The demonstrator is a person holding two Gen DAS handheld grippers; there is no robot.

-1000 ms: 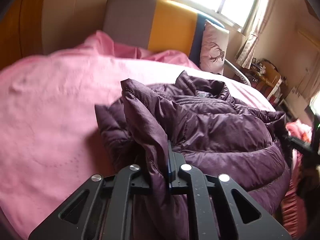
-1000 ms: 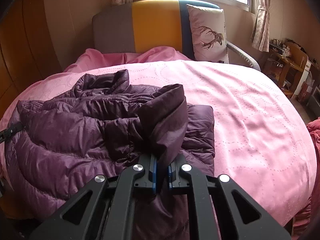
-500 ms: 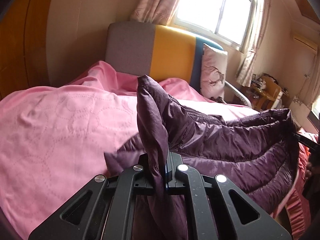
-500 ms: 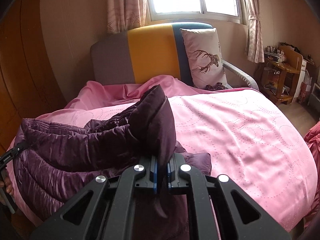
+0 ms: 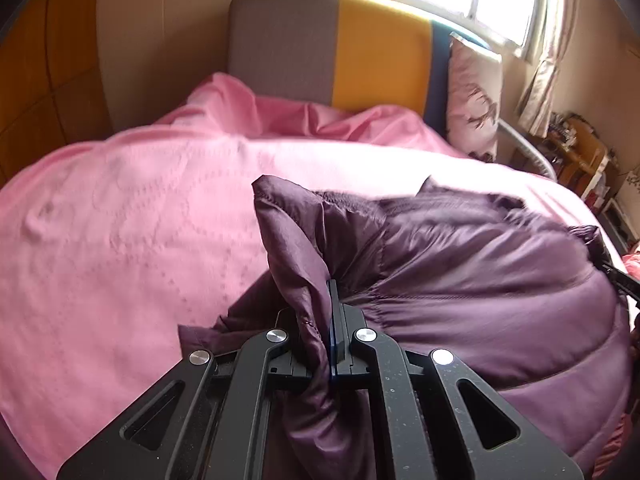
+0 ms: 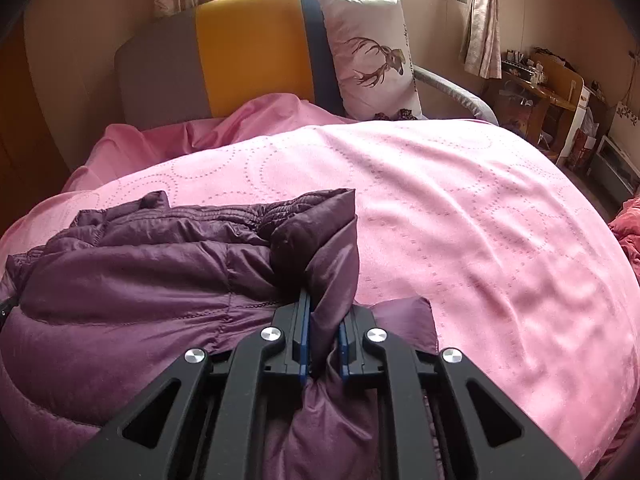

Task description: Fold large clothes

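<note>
A dark purple puffer jacket (image 5: 480, 280) lies bunched on the pink bed cover (image 5: 120, 220). My left gripper (image 5: 324, 292) is shut on an upright fold of its edge, and the jacket's bulk spreads to the right of it. In the right wrist view the jacket (image 6: 140, 280) spreads to the left. My right gripper (image 6: 322, 304) has a thick fold of the fabric between its blue pads. Its jaws are opening, and the puffy fabric still fills the gap and touches both pads.
A grey, yellow and blue headboard (image 6: 240, 48) stands at the far end with a deer-print pillow (image 6: 372, 56) leaning on it. A cluttered wooden desk (image 6: 540, 92) is at the far right. The pink cover (image 6: 480, 220) stretches wide to the right of the jacket.
Both grippers raised the jacket's edge, then carried it forward toward the headboard and back down. The right gripper's pads now stand slightly further apart around the fabric.
</note>
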